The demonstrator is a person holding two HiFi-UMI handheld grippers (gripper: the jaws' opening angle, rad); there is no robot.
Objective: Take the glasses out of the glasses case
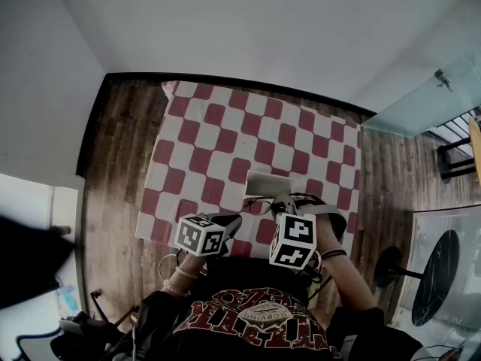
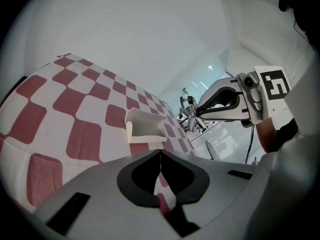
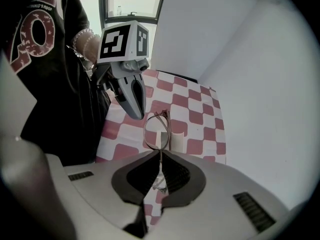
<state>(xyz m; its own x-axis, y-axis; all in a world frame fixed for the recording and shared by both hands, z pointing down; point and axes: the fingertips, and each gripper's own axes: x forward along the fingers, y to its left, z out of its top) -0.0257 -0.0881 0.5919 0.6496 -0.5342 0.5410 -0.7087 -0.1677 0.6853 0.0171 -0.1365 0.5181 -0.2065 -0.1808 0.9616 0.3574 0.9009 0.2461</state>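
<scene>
Only in right gripper view: right gripper (image 3: pixel 160 153) clamped on glasses (image 3: pixel 157 130) at the frame, lens ring poking past the tips, clear of the cloth. Left gripper (image 3: pixel 132 101) tip just beside that ring.
Only in left gripper view: left jaws pressed together on nothing; white glasses case (image 2: pixel 146 126) lying open on checkered tablecloth (image 2: pixel 75 109), ahead of the tips.
Writing: just square codes on marker cubes (image 1: pixel 293 241); shirt print (image 1: pixel 259 316) mirrored in head view, unreadable.
Glasses out of case, held above and just in front of it.
</scene>
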